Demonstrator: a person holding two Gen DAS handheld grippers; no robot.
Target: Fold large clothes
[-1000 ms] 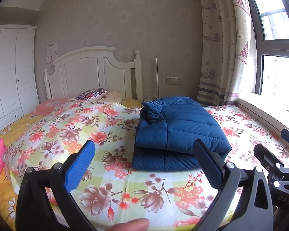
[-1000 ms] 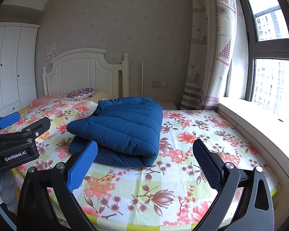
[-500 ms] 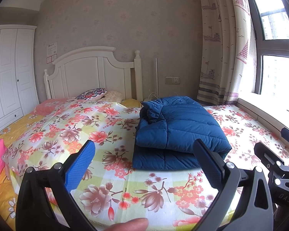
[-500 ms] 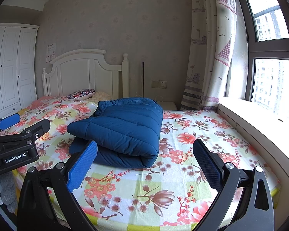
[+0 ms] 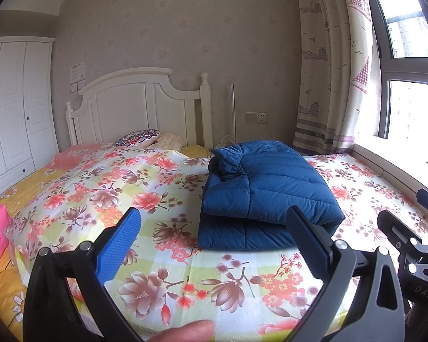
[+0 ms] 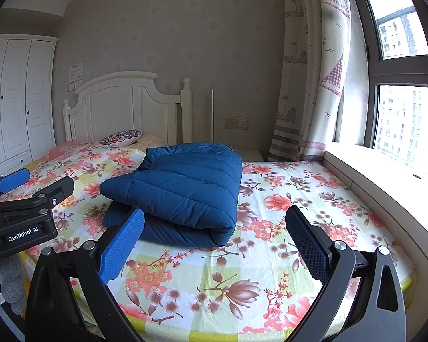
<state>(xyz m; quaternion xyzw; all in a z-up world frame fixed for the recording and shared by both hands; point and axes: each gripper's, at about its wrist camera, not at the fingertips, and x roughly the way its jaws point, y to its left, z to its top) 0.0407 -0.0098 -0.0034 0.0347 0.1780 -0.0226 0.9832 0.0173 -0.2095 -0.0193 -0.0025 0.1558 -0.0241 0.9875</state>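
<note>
Left hand-held gripper sits with its fingers spread wide and nothing between them, hanging above the near edge of the bed. Through its camera I see the blue padded jacket lying folded in a thick stack on the floral sheet, to the right of the bed's middle and well short of the headboard. Its collar end bunches up on the far side. A fingertip of the person holding the rig shows at the bottom edge, and part of the other tool pokes in at the right.

From the right wrist view, the right hand-held gripper is likewise splayed open and empty, apart from the garment. Here the jacket's rounded fold faces me at the near right, with a lower layer sticking out beneath on the left. The window sill runs along the right side of the bed.

I judge the jacket light but bulky, soft and springy, with a slick quilted shell. A pinch on one puffy layer would likely slip or peel it off the stack. If I must shift it, I would take the lower layer and the top together near the fold's corners, one tool per side.
</note>
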